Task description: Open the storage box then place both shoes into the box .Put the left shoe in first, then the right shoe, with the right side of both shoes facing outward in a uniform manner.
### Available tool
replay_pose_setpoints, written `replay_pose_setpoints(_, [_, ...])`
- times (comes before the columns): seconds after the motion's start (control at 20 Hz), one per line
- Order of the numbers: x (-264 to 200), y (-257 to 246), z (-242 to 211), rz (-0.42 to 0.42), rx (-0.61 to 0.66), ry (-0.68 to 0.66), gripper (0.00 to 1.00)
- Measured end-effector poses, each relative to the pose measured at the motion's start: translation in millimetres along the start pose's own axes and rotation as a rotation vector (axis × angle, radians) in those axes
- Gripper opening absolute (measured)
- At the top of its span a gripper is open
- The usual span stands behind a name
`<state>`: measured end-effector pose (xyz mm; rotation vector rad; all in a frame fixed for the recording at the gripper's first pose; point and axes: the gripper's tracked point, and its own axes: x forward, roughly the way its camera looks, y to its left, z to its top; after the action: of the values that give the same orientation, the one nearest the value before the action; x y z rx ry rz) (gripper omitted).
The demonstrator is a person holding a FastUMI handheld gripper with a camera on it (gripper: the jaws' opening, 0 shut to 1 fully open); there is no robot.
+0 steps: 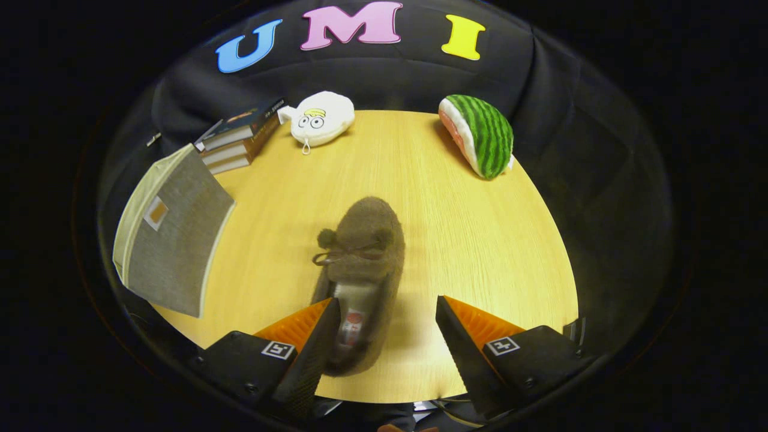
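Gripper view: gripper (387,321) fingers spread wide, holding nothing; brown fuzzy shoe (363,264) lies on the wooden table (492,240) w/ its heel end between the fingers, hugging the left one, toe & bow pointing away. Storage box (171,237) stands off to the left beyond the fingers, lid looks still closed, w/ books (240,138), a white plush (321,118) & watermelon plush (480,135) at the far edge. Judgement: box needs opening first, so don't close on the shoe yet; when gripping, centre fingers across the heel sides, since it's off-centre now & a soft upper may squash or twist.
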<state>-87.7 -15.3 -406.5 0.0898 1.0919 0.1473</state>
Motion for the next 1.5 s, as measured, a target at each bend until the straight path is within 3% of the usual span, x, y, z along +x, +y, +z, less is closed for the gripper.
replay_pose_setpoints(0.2, [26, 0, 11, -0.007, 0.002, -0.003, 0.97])
replay_pose_setpoints(0.3, [37, -1, 16, -0.027, -0.003, 0.005, 0.87])
replay_pose_setpoints(0.4, [45, -3, 15, -0.052, -0.018, 0.021, 0.69])
replay_pose_setpoints(0.55, [42, -4, 17, -0.076, -0.009, 0.008, 0.11])
replay_pose_setpoints(0.85, [-1, 13, 31, -0.033, 0.073, -0.038, 0.08])
replay_pose_setpoints(1.1, [-56, 41, 80, -0.018, 0.127, -0.109, 0.08])
replay_pose_setpoints(1.3, [-99, 99, 125, 0.057, 0.185, -0.142, 0.08])
replay_pose_setpoints(1.5, [-133, 171, 161, 0.141, 0.16, -0.17, 0.08])
